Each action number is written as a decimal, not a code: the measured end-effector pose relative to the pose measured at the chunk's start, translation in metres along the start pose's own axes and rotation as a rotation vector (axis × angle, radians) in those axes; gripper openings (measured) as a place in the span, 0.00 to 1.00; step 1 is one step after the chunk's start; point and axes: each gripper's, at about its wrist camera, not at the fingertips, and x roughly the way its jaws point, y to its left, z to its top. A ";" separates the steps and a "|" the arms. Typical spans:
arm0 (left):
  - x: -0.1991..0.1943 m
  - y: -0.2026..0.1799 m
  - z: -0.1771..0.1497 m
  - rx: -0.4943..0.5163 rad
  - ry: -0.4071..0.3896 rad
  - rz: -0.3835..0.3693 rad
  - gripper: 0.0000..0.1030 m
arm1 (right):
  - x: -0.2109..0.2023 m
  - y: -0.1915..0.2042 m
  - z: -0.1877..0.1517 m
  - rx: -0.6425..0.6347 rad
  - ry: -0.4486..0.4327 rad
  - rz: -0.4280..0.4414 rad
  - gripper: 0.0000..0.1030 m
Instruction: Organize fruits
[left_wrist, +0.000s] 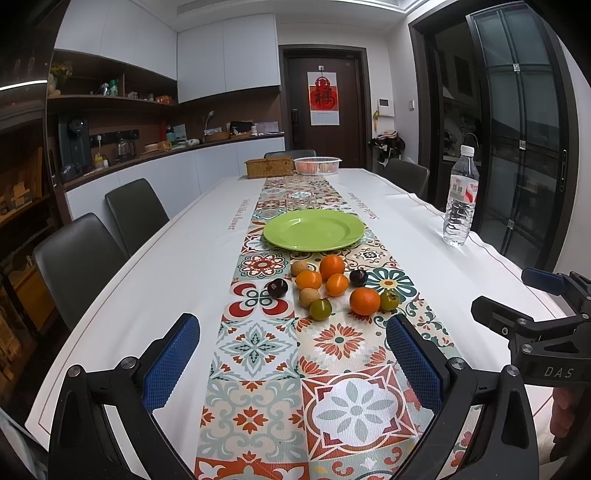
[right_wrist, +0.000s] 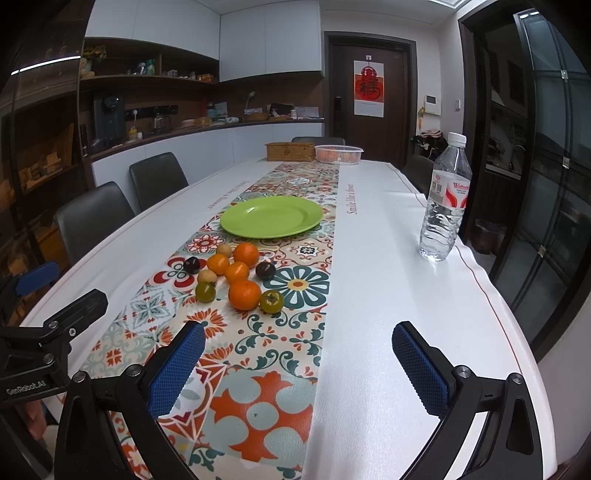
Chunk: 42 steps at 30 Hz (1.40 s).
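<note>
Both blue-padded tongs, left gripper (left_wrist: 293, 363) and right gripper (right_wrist: 299, 367), gape wide, empty; take nearest round orange mandarin (left_wrist: 364, 301) at twelve o'clock, squeezing gently, toward green round plate (left_wrist: 314, 230)

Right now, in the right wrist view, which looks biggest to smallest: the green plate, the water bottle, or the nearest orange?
1. green plate
2. water bottle, close behind; it stands nearer, so the order is unsure
3. nearest orange, clearly smallest

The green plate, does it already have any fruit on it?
No, the green plate is bare, and all the fruits lie in a cluster on the patterned runner in front of it.
</note>
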 end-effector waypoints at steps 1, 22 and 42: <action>0.000 0.000 0.000 0.000 0.000 0.000 1.00 | 0.001 0.000 0.000 -0.001 0.000 0.000 0.99; -0.001 -0.002 0.000 0.002 -0.003 -0.007 1.00 | 0.001 0.003 -0.001 -0.002 0.002 0.002 0.99; 0.016 -0.004 0.003 0.054 0.008 -0.052 0.98 | 0.017 0.014 -0.004 -0.096 -0.011 0.000 0.99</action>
